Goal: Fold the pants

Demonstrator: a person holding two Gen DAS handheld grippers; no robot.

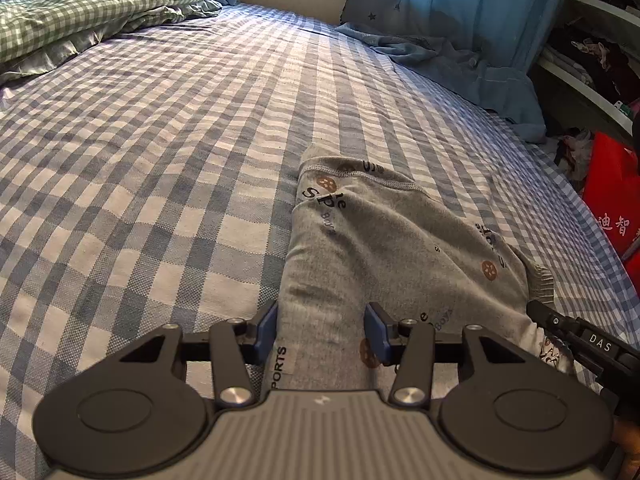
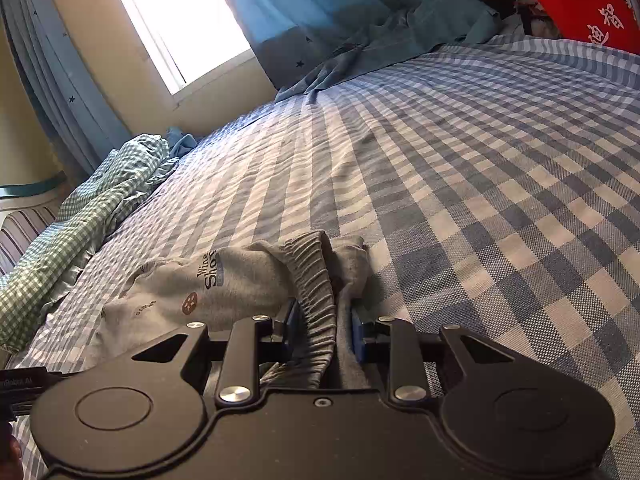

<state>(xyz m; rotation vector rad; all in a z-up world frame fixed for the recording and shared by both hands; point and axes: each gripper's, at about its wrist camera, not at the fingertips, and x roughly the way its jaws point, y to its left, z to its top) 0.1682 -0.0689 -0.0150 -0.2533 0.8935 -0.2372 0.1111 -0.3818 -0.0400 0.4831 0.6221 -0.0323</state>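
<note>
Two grips on the grey pants [image 1: 384, 248], lying part-folded on the checked bed sheet [image 1: 140, 160], near edge, prob. so the near end lifts evenly for the next fold. Left gripper [image 1: 324, 330] half-spread, pads pinching a bunched leg section. Right gripper [image 2: 324, 330] narrower, clamped on the ribbed waistband [image 2: 316, 296].

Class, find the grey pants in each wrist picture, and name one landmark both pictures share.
Left wrist: grey pants lie at lower centre-right on the bed, their near end between the left tongs.
Right wrist: the pants lie at lower left-centre, their ribbed waistband clamped in the right tongs.
Shared landmark: the blue star curtain.
</note>
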